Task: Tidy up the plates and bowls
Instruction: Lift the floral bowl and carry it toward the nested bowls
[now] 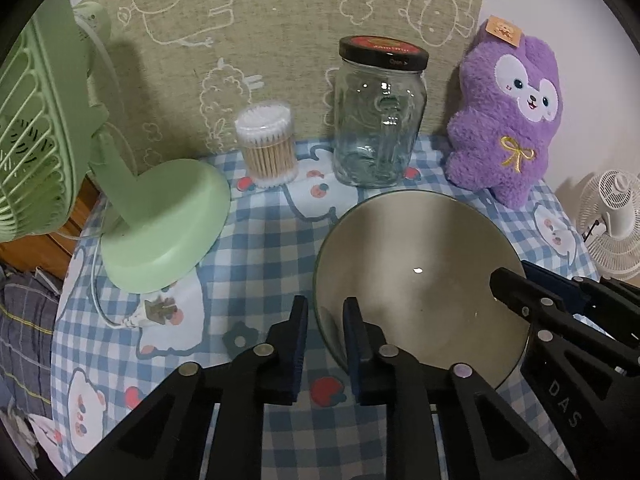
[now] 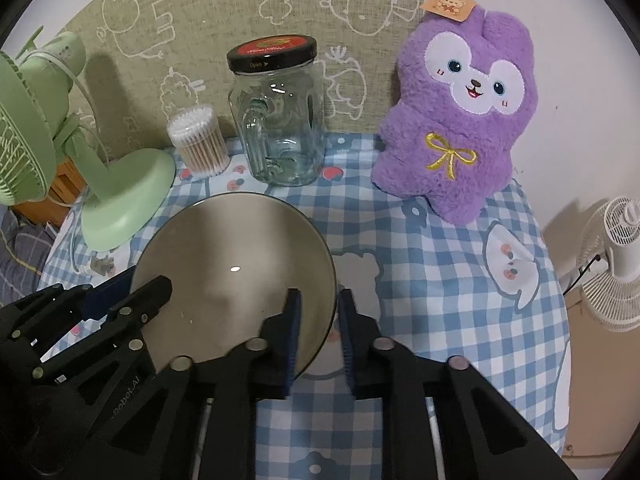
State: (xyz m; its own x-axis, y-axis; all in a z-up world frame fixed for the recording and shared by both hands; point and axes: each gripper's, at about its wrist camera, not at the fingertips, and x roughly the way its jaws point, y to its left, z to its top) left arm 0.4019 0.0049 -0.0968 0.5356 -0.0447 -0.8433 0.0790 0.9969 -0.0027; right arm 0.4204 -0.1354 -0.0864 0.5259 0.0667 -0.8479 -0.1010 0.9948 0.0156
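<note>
**Light and picture quality, both wrist views**

Indoor light, moderate, slightly warm and dull. Source overhead and in front: one small white glint in the bowl [image 1: 418, 270], highlights on the glass jar [image 1: 378, 116]. Soft dark shadow of the green fan [image 1: 36, 152] falls on the backdrop cloth [image 1: 280, 40]. Fisheye bending strong; black vignette at every corner. Centre reasonably sharp; outer rim soft and smeared. Mild grain throughout.

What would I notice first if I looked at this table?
Probably the fluffy purple bunny toy leaning on the wall at the back right. Then the big shiny metal bowl in front, with the left claw and right claw pinching its rim on opposite sides. A green fan stands on the left.
</note>
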